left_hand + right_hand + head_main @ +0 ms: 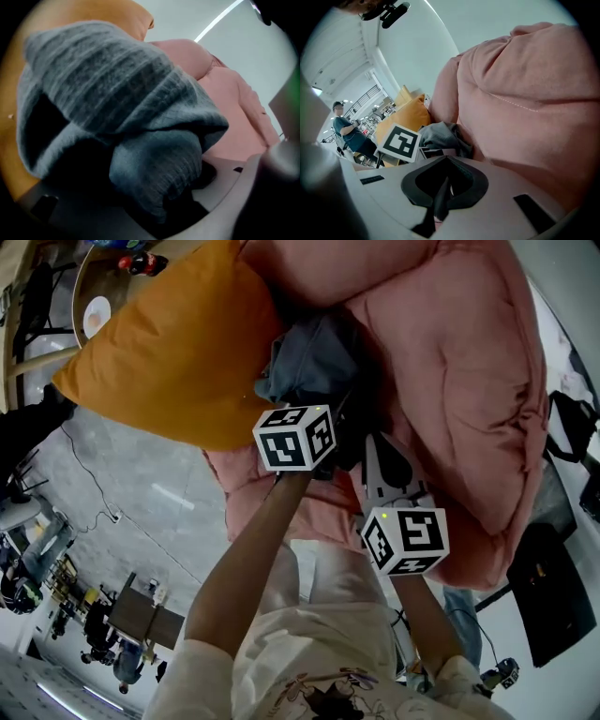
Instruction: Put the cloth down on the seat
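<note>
A grey knitted cloth hangs bunched just over the pink padded seat, beside an orange pillow. My left gripper is shut on it. In the left gripper view the cloth fills most of the picture and hides the jaws of the left gripper. My right gripper hovers close on the right, over the seat's front. In the right gripper view its jaws meet with nothing between them, and the cloth shows beyond the left gripper's marker cube.
The seat's thick pink back cushion rises right behind the cloth. The orange pillow leans at the seat's left. A black bag lies on the floor at the right. A person stands far off in the room.
</note>
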{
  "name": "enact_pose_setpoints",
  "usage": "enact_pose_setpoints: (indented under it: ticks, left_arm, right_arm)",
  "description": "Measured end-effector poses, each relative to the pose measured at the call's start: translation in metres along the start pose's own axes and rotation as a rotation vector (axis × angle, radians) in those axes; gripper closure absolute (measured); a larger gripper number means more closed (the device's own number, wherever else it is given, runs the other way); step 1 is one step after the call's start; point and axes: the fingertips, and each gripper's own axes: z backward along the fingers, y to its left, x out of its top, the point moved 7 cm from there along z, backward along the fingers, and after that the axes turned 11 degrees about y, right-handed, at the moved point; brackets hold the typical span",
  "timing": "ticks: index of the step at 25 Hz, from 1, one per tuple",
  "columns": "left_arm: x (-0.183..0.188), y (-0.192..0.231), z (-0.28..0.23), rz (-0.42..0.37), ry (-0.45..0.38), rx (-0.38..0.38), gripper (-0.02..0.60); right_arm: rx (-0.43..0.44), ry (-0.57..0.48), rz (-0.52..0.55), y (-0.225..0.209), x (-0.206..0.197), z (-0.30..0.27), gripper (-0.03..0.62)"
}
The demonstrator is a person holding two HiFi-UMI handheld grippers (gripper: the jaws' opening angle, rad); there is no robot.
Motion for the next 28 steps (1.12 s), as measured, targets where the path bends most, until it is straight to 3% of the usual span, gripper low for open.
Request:
enact_pose_setpoints:
  ticks: [4, 7, 10, 13, 19, 28]
  left_arm:
    - [0.006, 0.008, -0.023, -0.051, 0.043, 0.053, 0.228]
    - [0.001, 0.004, -0.03, -0.074, 0.059, 0.033, 0.202]
    - [-0.008, -0.006, -0.027, -0.133, 0.069, -0.004, 0.125]
    - [-0.014, -0.013, -0.018, -0.138, 0.062, -0.029, 0.068]
    - [-0.015, -0.015, 0.003, -0.125, 0.048, -0.064, 0.064]
    - [-0.027, -0.027, 0.042, -0.177, 0.031, -0.098, 0.064]
  right_arm:
    - [-0.009, 0.01, 0.004, -0.004, 0.001, -0.001, 0.574]
    - [-0.012, 0.014, -0.007, -0.008, -0.004, -0.001, 0.574]
    - [-0.01, 0.009, -0.013, -0.008, -0.006, -0.003, 0.574]
    - [-0.003, -0.001, -0.008, -0.002, -0.006, -0.003, 0.574]
    - [-0.014, -0.033, 0.009, 0.006, -0.005, 0.008, 0.574]
    - [-0.036, -0.057, 0.023, 0.02, -0.023, 0.024, 0.574]
